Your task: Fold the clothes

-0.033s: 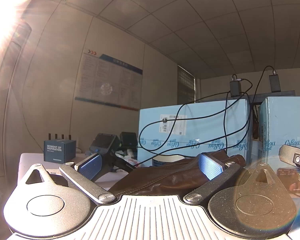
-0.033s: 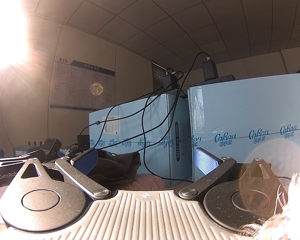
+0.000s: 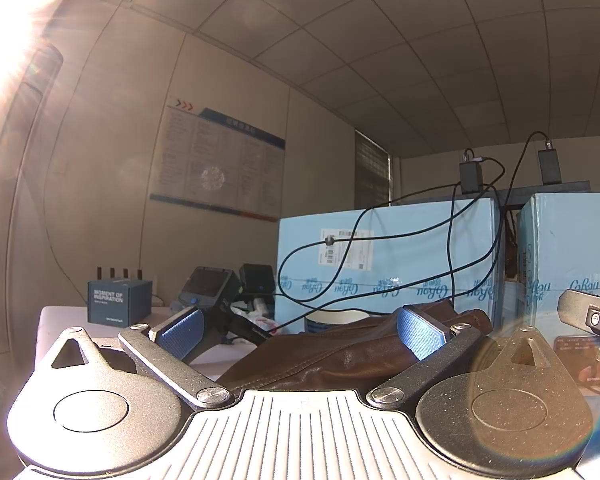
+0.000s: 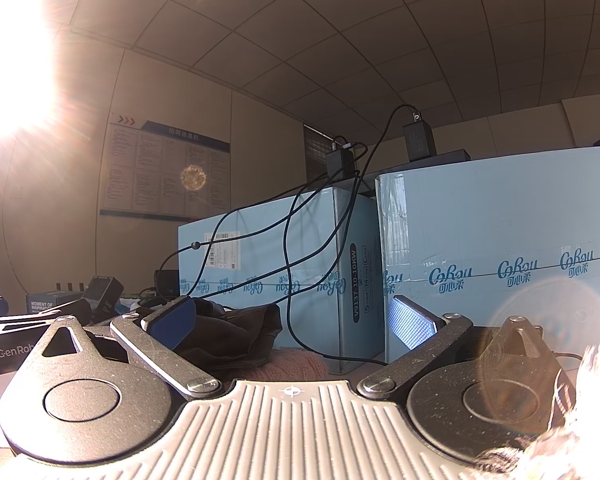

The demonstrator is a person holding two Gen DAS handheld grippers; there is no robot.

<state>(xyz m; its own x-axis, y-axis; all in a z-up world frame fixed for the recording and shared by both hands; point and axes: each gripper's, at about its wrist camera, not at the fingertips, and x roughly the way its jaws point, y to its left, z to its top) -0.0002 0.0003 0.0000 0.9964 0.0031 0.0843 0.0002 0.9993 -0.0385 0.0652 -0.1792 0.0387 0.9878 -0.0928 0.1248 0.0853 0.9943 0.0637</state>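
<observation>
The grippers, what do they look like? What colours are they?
Both look alike. The left gripper has dark speckled metal arms with round silver screws, two fingers with bumpy blue pads, and a pale ribbed plate underneath. The right gripper is the same, with a small crosshair mark on its plate.

left gripper (image 3: 298, 326): jaws wide open, I've got it level | right gripper (image 4: 292, 320): wide open too, held level, nothing pinched
</observation>
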